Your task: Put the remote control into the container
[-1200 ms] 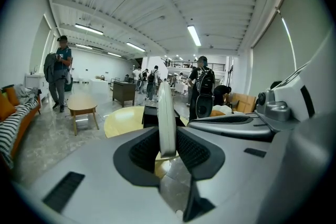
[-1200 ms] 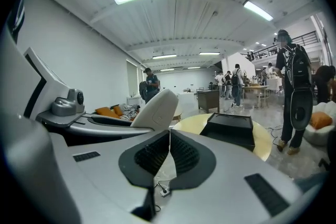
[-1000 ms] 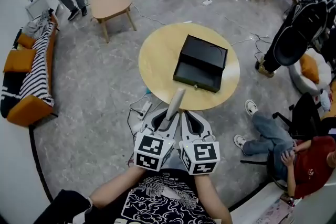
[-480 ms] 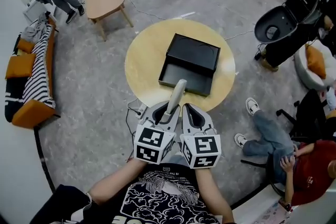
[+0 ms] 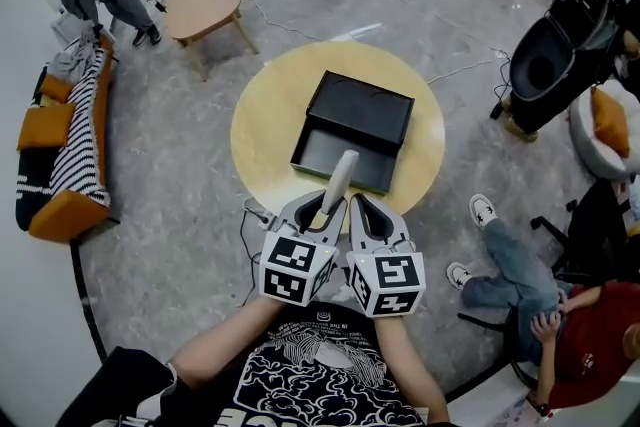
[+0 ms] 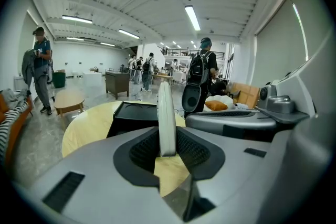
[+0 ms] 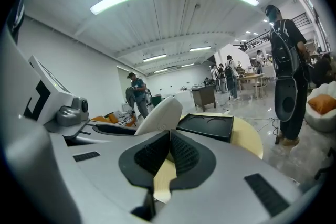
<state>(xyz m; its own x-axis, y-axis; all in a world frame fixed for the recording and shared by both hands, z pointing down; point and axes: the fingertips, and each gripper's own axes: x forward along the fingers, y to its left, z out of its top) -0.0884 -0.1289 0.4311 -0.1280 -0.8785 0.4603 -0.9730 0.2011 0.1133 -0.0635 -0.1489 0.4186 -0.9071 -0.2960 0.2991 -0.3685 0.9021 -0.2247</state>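
Note:
A white remote control (image 5: 339,179) stands upright between the jaws of my left gripper (image 5: 322,207), which is shut on its lower end; in the left gripper view the remote (image 6: 167,115) rises from between the black pads. My right gripper (image 5: 360,209) hangs close beside it on the right, pads together with nothing between them (image 7: 169,148). The remote (image 7: 159,114) shows to its left. The black container (image 5: 352,129) lies open on the round wooden table (image 5: 262,130), just beyond the remote's tip, with its lid folded back. It also appears as the container (image 6: 133,116) and the container (image 7: 208,124).
A small wooden table (image 5: 205,3) stands at the back left, a striped sofa with orange cushions (image 5: 58,147) along the left wall. A power strip and cables (image 5: 262,211) lie on the floor by the table. A seated person (image 5: 545,300) is at the right, a black chair (image 5: 555,55) beyond.
The table and open container now sit closer to both grippers in the head view, and the remote's tip reaches over the table's near edge. The grip on the remote is unchanged.

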